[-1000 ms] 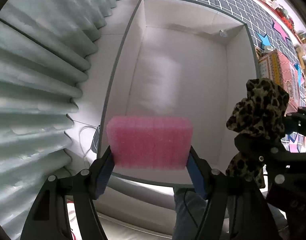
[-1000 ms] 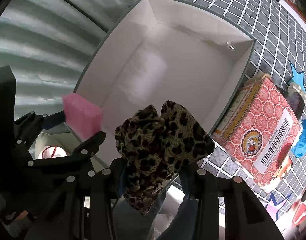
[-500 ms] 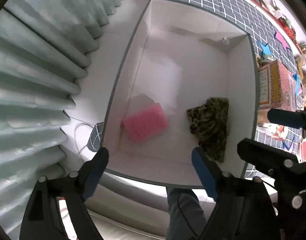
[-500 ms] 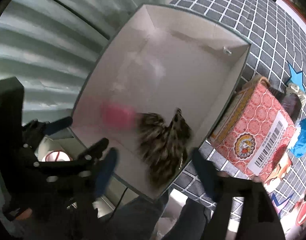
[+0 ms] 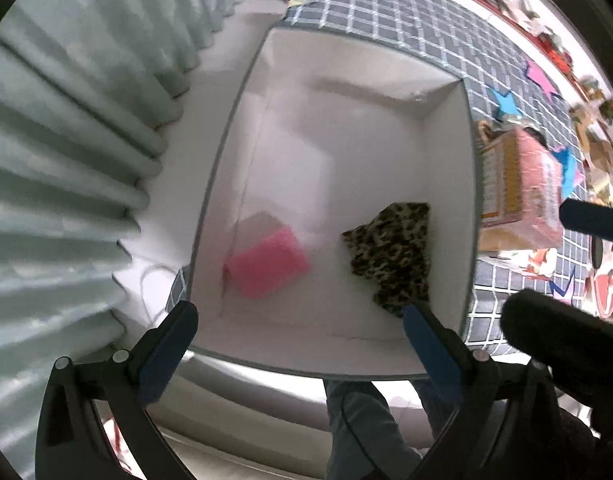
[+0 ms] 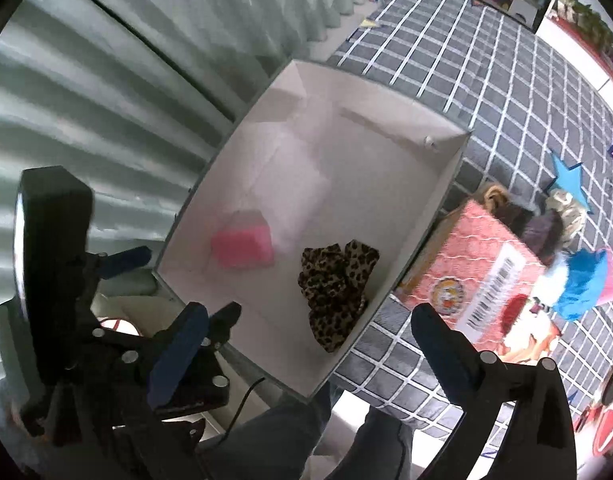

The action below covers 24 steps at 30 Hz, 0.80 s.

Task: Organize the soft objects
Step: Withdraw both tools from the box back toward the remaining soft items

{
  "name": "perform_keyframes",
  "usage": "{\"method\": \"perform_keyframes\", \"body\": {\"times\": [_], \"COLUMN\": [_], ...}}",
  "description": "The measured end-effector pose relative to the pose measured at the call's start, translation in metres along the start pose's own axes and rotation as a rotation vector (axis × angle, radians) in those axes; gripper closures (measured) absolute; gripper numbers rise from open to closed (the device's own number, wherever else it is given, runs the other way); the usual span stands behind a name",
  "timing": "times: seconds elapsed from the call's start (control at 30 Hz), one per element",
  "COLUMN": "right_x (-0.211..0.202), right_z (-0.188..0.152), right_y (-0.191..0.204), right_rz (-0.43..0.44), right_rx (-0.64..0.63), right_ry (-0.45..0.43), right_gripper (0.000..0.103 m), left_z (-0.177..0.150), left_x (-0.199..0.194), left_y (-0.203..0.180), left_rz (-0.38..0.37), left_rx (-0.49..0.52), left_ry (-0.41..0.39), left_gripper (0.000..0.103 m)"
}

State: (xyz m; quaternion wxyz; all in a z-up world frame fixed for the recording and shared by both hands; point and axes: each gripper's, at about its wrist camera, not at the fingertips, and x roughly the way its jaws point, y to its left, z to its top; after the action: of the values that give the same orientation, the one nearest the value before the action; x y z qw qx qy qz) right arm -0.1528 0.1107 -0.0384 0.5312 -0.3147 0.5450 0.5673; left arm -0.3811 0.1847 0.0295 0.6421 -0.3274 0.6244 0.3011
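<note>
One pink sponge [image 5: 268, 263], one leopard-print scrunchie [image 5: 392, 258], one white box [image 5: 452, 184]

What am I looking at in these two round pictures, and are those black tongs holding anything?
No robot here: a person holds a two-finger gripper in each hand, and each gripper carries a wide-angle camera looking along its fingers. One picture comes from the left gripper, the other from the right gripper; both look down into a white box standing on a grey checked mat. A pink sponge and a leopard-print cloth lie apart on the box floor. Both grippers' jaws have just been opening and now stand wide with nothing between them, so nothing is held. A red patterned carton and a blue fluffy item sit on the mat beside the box.
</note>
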Motion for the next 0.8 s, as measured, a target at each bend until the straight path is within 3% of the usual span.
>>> {"method": "perform_keyframes", "body": {"times": [0.2,0.4,0.6,0.8], "right_x": [-0.039,-0.059,-0.032,0.022], "right_z": [-0.007,-0.026,-0.042,-0.028], "right_y": [-0.029,-0.108,-0.200,-0.251], "right_rz": [-0.017,-0.087,-0.146,-0.138], "right_rx": [0.104,0.307,0.481,0.499], "right_ry": [-0.089,-0.127,-0.047,0.075], "right_gripper": [0.001,0.001,0.001,0.001], "left_z": [0.015,0.025,0.026,0.029], "left_x": [-0.015,-0.019,-0.018,-0.011], "left_y": [-0.032,-0.065,-0.087,-0.105], "left_rz": [-0.056,-0.070,-0.051,-0.014], "left_rx": [0.076,0.130,0.124,0.092], "left_ry": [-0.029,-0.033,-0.013,0.032], "left_gripper": [0.000,0.000,0.000,0.000]}}
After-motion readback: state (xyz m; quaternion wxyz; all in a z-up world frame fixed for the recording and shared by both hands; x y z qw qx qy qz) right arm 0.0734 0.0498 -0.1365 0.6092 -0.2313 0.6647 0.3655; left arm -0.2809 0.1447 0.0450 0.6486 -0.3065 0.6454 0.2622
